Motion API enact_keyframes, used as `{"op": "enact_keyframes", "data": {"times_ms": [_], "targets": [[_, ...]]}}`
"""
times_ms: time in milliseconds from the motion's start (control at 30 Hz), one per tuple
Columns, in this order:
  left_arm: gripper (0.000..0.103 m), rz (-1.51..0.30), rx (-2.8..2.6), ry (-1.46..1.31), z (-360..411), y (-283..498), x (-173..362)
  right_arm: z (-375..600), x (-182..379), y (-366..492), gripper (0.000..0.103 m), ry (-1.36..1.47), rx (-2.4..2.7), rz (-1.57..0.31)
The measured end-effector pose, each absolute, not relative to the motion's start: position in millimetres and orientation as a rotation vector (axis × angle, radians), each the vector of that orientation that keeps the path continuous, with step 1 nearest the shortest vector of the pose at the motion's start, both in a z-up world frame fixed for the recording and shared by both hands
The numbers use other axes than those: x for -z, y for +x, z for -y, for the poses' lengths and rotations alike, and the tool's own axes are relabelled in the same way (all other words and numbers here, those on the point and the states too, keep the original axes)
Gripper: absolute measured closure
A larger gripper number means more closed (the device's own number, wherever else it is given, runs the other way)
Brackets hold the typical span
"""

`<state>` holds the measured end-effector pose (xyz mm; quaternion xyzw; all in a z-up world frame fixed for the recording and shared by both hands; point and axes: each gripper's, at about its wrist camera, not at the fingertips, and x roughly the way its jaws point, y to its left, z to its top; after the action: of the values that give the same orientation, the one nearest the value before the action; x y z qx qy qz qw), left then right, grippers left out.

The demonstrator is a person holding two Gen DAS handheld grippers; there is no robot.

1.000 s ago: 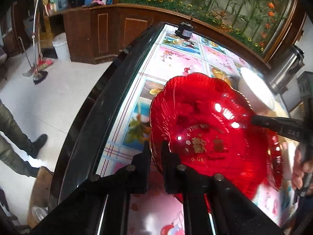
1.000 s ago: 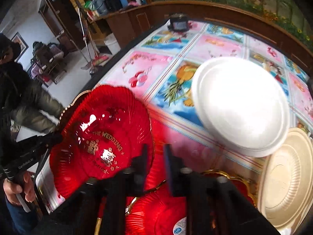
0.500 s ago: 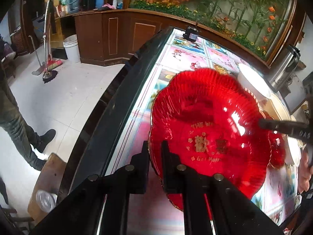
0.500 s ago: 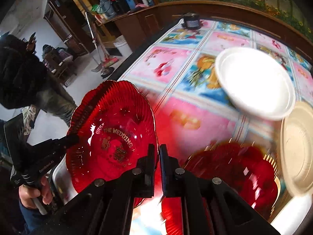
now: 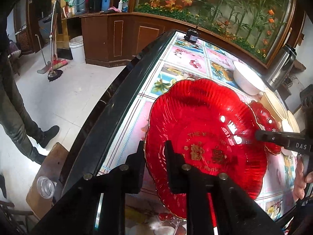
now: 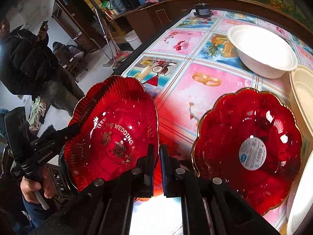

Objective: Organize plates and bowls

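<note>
The dining table (image 6: 205, 105), covered in a fruit-print cloth, stands before a dark wooden counter (image 5: 121, 37) and a planter of orange flowers. On the cloth lie, from largest to smallest as they show: a cream plate (image 6: 305, 98) at the right edge, a second red plate with a round label (image 6: 248, 146), and a white bowl (image 6: 262, 49) farther back. The red wedding plate (image 5: 205, 133), scalloped and gilt-edged, is carried between your two tools near the table's edge, tilted and above the cloth. Your right gripper (image 6: 157, 154) is clenched on the rim nearest it. Your left gripper (image 5: 154, 152) straddles the opposite rim, and its jaws are opening with the rim between them; whether the pads touch it cannot be told. Judged by its look, the plate is stiff, light, glossy and probably slippery, perhaps brittle plastic or glass. Take hold at the fluted rim, where the ridges offer purchase, never at the smooth centre.
</note>
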<state>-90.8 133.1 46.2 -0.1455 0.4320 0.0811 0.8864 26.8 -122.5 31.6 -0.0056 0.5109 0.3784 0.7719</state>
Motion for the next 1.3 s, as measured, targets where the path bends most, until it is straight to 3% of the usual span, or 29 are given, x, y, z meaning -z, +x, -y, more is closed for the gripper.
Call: {"op": "enact_keyframes", "data": {"times_ms": [67, 233, 400, 633, 933, 1300], "targets": [[0.084, -0.892, -0.17, -0.315, -131, -91, -46, 123, -32, 27, 0.095, -0.011, -0.824, -1.104], [0.056, -0.87, -0.165, -0.308, -126, -98, -48, 130, -40, 25, 0.09, 0.003, -0.843, -1.084], [0.051, -0.818, -0.195, -0.303, -126, -111, -63, 153, -59, 17, 0.09, 0.054, -0.857, -1.018], [0.05, -0.733, -0.17, -0.291, -108, -133, -87, 219, -70, 24, 0.09, 0.049, -0.635, -0.928], [0.049, -0.726, -0.048, -0.218, -52, -132, -100, 255, -30, 28, 0.089, 0.018, -0.536, -1.039], [0.049, -0.755, 0.036, -0.186, -16, -121, -95, 276, -30, -20, 0.088, -0.088, -0.614, -1.087]]}}
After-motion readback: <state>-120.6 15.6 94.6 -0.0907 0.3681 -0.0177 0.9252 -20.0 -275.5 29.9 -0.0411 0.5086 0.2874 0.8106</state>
